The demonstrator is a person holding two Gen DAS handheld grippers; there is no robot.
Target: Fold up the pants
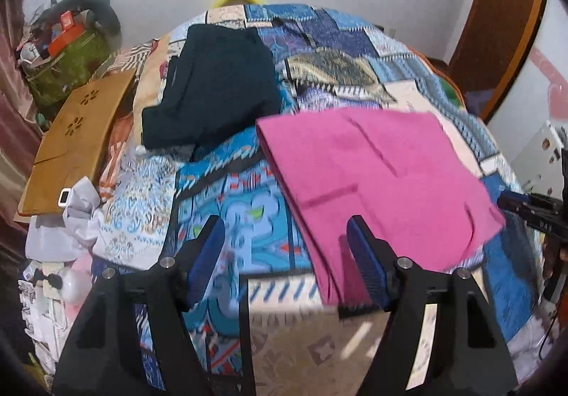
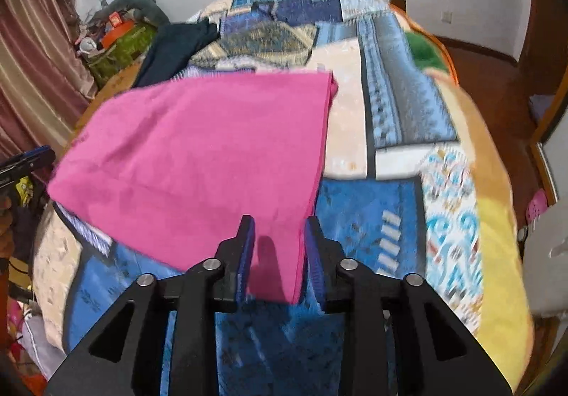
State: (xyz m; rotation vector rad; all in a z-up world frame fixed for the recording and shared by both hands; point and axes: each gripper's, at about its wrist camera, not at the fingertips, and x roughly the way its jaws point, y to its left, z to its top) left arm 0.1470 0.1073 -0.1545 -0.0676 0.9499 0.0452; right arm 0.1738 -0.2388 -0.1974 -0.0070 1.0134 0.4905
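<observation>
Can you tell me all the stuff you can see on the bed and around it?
pink pants: one, pink, lying on the near part of the bed.
dark garment: one, very dark blue-green, farther back on the bed's left side.
bedspread: one, patchwork of blue and beige, covering the bed.
wooden board: one, tan with cut-out flower shapes, beside the bed on the left.
green bag: one, green, with orange boxes on top, in the far left corner.
curtain: one, brownish pink stripes, left wall.
left gripper: one, black with blue pads, open above the bedspread.
right gripper: one, black with blue pads, open around the pants' near edge.
</observation>
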